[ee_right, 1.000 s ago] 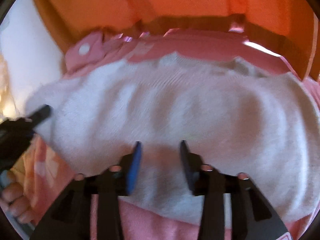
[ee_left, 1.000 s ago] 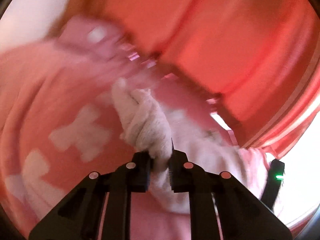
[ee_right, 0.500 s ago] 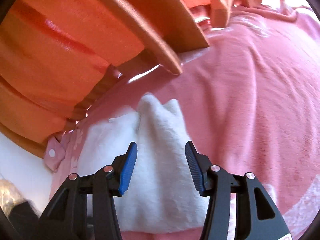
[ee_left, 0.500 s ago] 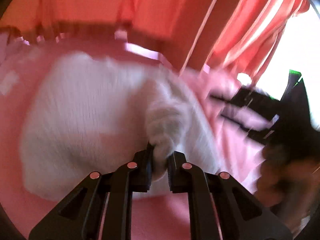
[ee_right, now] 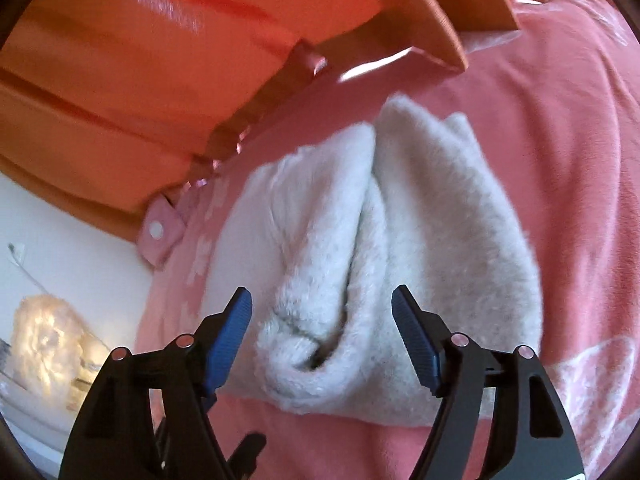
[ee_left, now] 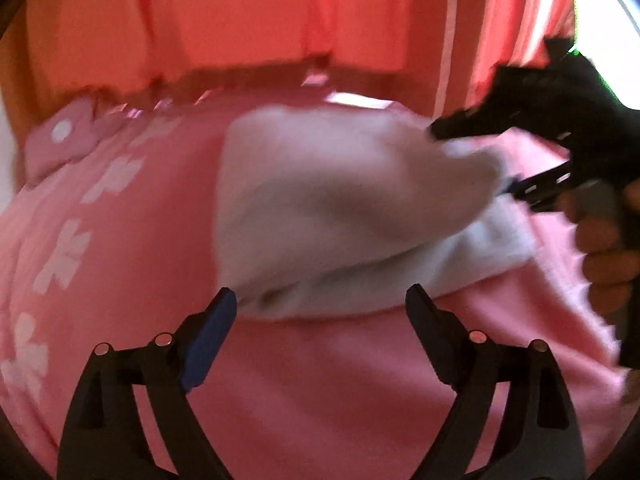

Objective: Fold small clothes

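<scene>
A white fleece garment (ee_right: 384, 248), folded lengthwise, lies on the pink bedspread (ee_right: 560, 128) near the orange curtains (ee_right: 120, 80). Left tongs (ee_left: 320, 312) and right tongs (ee_right: 322, 312) gape wide, gripping nothing. Motion blur smears the garment's far edge in the left view.

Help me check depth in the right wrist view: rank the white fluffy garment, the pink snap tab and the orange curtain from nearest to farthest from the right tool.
1. White fluffy garment: folded on the pink blanket, its near edge between the open fingers of the right tool.
2. Pink snap tab: farther off, to the left at the blanket's edge.
3. Orange curtain: farthest, upper left, behind the bed.
</scene>
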Motion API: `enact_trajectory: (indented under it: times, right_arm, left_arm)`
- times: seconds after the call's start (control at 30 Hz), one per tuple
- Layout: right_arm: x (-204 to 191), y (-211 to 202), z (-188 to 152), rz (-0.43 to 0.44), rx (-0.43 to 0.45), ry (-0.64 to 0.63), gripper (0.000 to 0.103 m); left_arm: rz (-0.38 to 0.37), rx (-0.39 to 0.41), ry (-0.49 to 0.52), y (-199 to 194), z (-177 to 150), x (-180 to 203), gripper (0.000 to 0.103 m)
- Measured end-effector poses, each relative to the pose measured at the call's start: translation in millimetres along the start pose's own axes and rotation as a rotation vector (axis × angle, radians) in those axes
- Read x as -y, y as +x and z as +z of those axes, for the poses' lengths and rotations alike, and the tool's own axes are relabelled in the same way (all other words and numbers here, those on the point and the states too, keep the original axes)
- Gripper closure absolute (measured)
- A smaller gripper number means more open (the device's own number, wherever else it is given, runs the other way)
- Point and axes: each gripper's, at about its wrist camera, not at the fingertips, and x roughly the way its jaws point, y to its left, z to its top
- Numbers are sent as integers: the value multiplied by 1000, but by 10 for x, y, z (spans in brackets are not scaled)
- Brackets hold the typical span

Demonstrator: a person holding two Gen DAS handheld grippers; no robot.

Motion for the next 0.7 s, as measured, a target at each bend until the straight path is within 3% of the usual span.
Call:
enact_trajectory:
  times: [0.1,0.13,0.17,0.2,0.27,0.3,0.33,0.37,0.4,0.43,0.47,0.5,0.53,0.6,0.7]
  right_arm:
    - [-73,153,-37,-29,-25,-15,36]
    - [-108,168,-43,-38,-15,-28,44]
    - [-160,164,-43,-46,2,-51,72]
    - [-207,112,-40,-41,33,-69,80]
    - [-294,-158,-26,74,133,-88,85]
    - [-334,-414,-33,222,205,-96,87]
    - [-348,-614,-59,309,263,-111,87]
    - [-350,-779,-95,332,320,-131,87]
    - [-292,-890,-131,277,358,-141,88]
    - [-170,-854,-140,163,337,-117,88]
    - [-8,-734,-143,19,283,-72,88]
    - [230,-466,-146,-185,165,-5,88]
    - [372,-291,-172,-280,85,24,88]
    - [363,-300,-189,-275,93,10,87]
    - [272,-532,-211,-145,169,-6,87]
  left_arm:
    - [44,-10,-40,110,-30,-138,21]
    - [52,-2,-61,125,-17,-187,24]
    - [54,-5,-74,118,-25,-219,37]
    - [52,-15,-87,132,-18,-246,45]
    - [27,-63,-141,224,13,-355,72]
    - [3,-84,-172,242,16,-403,77]
    - [-14,-101,-203,259,20,-441,87]
    - [-31,-109,-213,239,-5,-439,89]
    - [-38,-110,-214,236,-8,-424,90]
    - [-25,-107,-202,230,-8,-386,93]
    - [-12,-113,-185,249,-8,-342,94]
    - [-4,-119,-181,265,-13,-320,94]
    - [-2,-129,-184,300,-29,-306,94]
    - [13,-134,-185,336,-38,-284,94]
    - [27,-134,-178,339,-23,-269,94]
